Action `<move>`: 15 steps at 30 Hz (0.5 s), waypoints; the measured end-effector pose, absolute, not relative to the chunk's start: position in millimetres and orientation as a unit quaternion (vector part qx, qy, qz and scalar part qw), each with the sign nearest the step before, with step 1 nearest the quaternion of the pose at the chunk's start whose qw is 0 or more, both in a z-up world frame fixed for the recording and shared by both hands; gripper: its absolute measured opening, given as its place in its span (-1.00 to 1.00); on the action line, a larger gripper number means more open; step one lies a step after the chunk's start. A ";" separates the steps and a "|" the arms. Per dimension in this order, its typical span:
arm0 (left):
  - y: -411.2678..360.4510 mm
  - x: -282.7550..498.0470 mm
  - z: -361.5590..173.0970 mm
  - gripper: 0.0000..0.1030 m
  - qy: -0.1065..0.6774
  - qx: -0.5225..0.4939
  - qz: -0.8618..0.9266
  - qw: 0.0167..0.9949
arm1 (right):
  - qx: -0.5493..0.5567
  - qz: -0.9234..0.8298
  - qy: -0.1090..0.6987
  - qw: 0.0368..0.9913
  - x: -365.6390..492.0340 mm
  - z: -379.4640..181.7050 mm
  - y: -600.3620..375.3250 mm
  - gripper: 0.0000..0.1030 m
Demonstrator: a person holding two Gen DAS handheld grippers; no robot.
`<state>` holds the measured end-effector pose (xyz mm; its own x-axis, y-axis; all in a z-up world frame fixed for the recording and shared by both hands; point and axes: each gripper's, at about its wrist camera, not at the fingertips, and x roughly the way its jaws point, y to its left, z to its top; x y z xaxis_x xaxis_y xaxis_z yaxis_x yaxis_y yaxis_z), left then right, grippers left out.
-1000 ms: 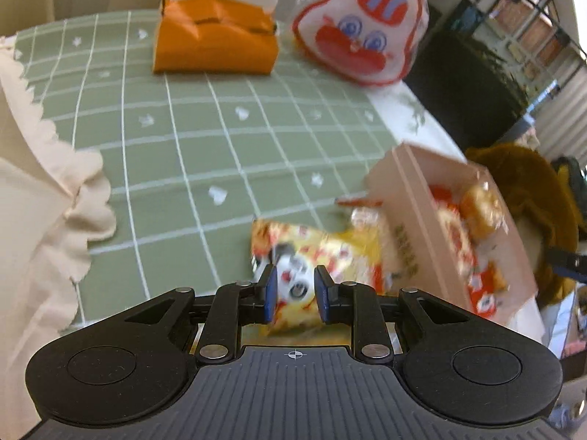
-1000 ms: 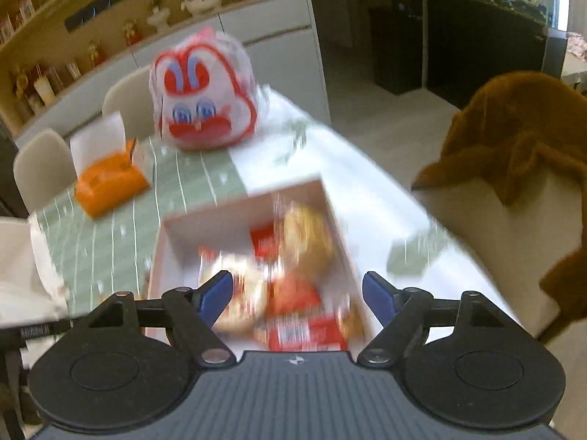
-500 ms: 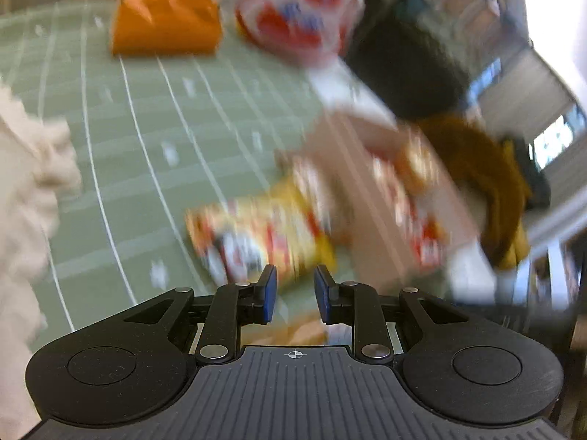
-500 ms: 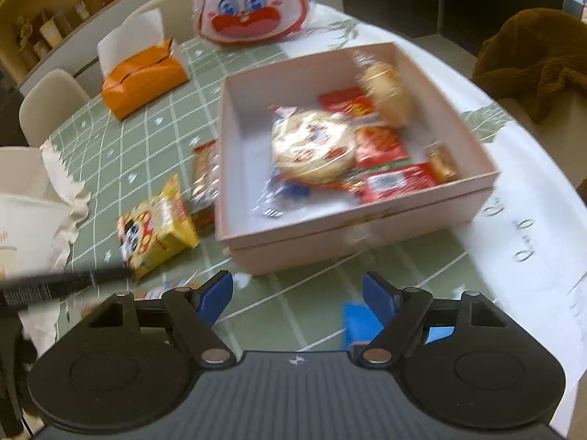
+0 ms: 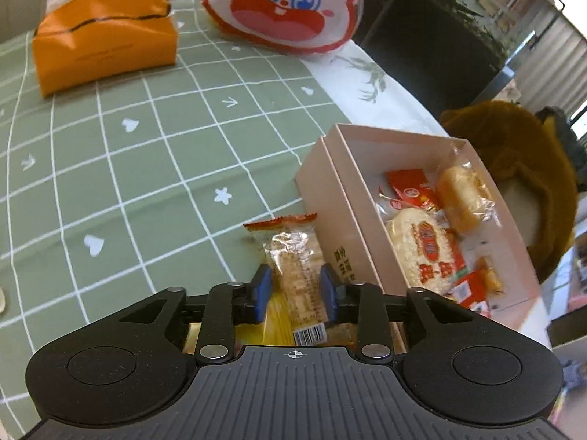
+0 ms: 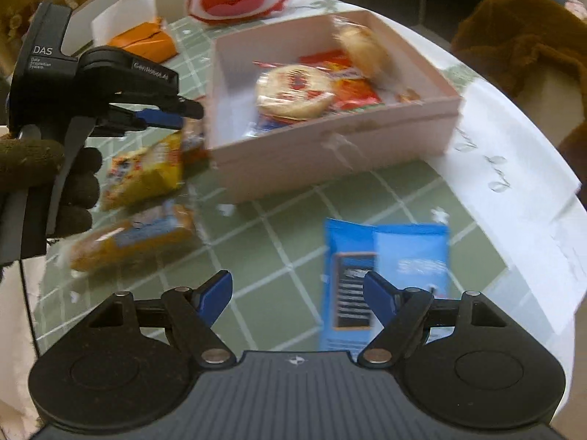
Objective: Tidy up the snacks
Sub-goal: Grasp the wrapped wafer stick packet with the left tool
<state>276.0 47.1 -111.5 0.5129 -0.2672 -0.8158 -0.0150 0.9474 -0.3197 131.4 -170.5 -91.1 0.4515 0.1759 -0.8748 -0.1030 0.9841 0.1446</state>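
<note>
Two grippers work over snacks strewn beside a pink box [image 5: 332,198] on a green checked cloth [image 5: 146,154].

The left gripper [image 5: 295,288] has just been opening; its blue pads now stand either side of a clear-wrapped cracker [image 5: 297,264] lying against the box's outer wall, with a sliver of space at each pad, so nothing is pinched. A yellow packet [image 6: 145,174] lies just under and behind the cracker. The right gripper [image 6: 299,293] is spread wide and holds nothing, poised above a blue packet [image 6: 385,267] that lies flat on the cloth near the box's front. To its left lies an orange-wrapped cake [image 6: 132,236], blurred. In the box sit a round rice cake [image 5: 422,249], a bun [image 5: 460,200] and red sachets [image 5: 409,189]. A gloved hand [image 6: 51,179] holds the left tool. Behind stand an orange tissue box [image 5: 104,42] and a rabbit-face bag [image 5: 286,3].
</note>
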 end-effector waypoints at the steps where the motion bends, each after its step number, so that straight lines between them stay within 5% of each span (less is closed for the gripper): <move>1: 44.9 277.9 -114.0 -0.09 0.491 -0.140 -0.068 0.857 | 0.040 0.078 0.519 0.850 131.6 -93.3 -174.8 0.53; 5: 37.9 279.2 -117.3 0.03 0.484 -0.106 -0.072 0.866 | 0.053 0.077 0.523 0.847 130.6 -98.1 -183.8 0.54; 7: 35.4 278.0 -117.2 -0.22 0.487 -0.092 -0.084 0.864 | 0.041 0.081 0.521 0.849 128.9 -97.0 -181.2 0.54; 12: 46.2 245.8 -115.2 -0.29 0.493 -0.115 -0.121 0.854 | 0.025 0.088 0.514 0.853 127.1 -93.5 -176.5 0.54; 15: 59.1 218.4 -112.5 -0.51 0.484 -0.141 -0.143 0.852 | 0.029 0.094 0.517 0.850 128.5 -94.9 -171.9 0.54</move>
<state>218.4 59.1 -112.5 0.4913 -0.3810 -0.7832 0.1076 0.9189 -0.3795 128.5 -171.9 -94.9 0.4484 0.1896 -0.8735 -0.1289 0.9807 0.1467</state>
